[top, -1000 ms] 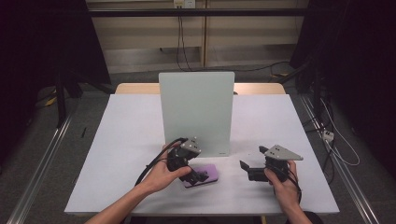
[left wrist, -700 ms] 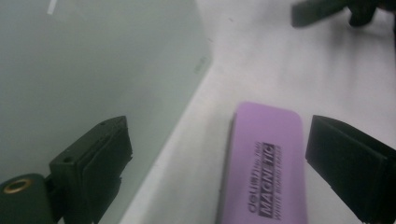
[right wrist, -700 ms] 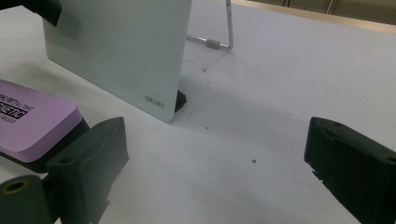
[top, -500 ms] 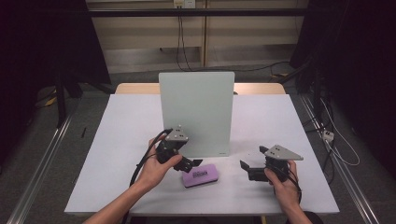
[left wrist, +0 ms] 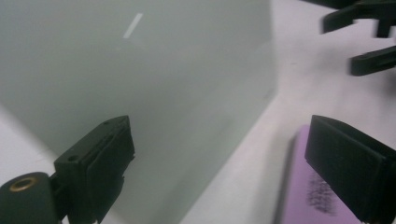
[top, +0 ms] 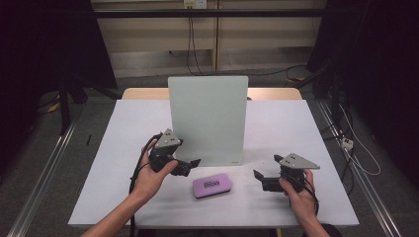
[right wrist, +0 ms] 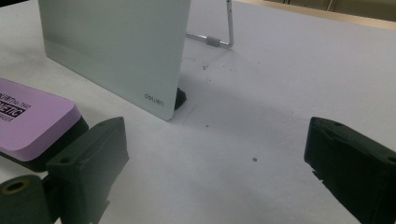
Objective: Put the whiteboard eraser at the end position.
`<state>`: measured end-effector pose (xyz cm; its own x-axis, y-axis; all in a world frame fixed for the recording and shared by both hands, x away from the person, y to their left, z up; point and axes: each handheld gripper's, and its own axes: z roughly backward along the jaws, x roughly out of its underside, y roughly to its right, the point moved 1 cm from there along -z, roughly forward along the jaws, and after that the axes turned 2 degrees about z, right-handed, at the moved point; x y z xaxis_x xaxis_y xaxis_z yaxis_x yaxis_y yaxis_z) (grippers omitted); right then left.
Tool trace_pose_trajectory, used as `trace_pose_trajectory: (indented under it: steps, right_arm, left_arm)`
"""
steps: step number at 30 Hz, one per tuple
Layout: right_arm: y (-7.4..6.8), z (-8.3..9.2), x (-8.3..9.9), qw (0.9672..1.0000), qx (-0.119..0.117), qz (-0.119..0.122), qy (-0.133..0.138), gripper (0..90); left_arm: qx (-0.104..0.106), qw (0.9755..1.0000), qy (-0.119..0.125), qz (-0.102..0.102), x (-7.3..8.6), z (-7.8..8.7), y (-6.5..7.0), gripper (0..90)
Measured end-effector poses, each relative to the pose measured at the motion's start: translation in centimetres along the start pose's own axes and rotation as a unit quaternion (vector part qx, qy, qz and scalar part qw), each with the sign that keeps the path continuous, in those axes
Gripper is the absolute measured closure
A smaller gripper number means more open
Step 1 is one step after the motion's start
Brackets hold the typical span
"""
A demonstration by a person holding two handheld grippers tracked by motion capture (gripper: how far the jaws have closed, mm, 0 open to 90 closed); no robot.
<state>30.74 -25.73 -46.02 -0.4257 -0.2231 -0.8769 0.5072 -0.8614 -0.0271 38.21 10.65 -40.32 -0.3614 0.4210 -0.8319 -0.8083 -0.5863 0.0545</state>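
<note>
**Desk:** What worries you, working left to right?

**Me:** My left gripper hangs just off the table with its jaws spread wide and nothing between them. It sits close to the front face of the whiteboard, which stands upright on a thin wire stand. If I swing that hand carelessly, I judge I could knock the panel backward or skate it across the table.

**Desk:** And the eraser?

**Me:** The purple eraser lies flat on the table in front of the board, between my two hands and apart from both. If I close on one corner only, I think it may pivot and squirt out. My right gripper rests low near the front edge, jaws open too, holding nothing.

**Desk:** Count for me.

**Me:** One whiteboard, one eraser, two grippers, one table.
</note>
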Motion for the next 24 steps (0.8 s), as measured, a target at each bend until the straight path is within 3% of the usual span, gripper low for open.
trace_pose_trajectory:
  steps: [5, 13, 16, 20, 24]
  right_arm:
    - [0.0, 0.0, 0.0, 1.0, 0.001, 0.0, -0.001, 6.1]
    - [-0.1, -0.1, 0.0, 1.0, 0.001, 0.001, -0.003, 6.1]
    - [0.0, -0.1, 0.1, 1.0, 0.003, -0.001, -0.004, 6.1]
    - [-0.1, -0.1, 0.1, 1.0, 0.004, -0.001, -0.004, 6.1]
    - [0.0, 0.0, 0.2, 1.0, 0.006, -0.004, -0.004, 6.1]
  left_arm:
    - [-0.005, 0.9999, 0.004, 0.014, 1.0, 0.9, -0.7, 7.7]
    - [-0.011, 0.9996, 0.015, 0.023, 2.4, 2.6, -0.4, 7.0]
    - [-0.024, 0.9991, 0.016, 0.03, 2.8, 3.6, -0.9, 7.1]
    - [-0.044, 0.9987, 0.014, 0.023, 3.2, 4.7, -1.3, 7.0]
    - [-0.058, 0.9976, 0.016, 0.033, 3.9, 5.3, -1.8, 6.9]
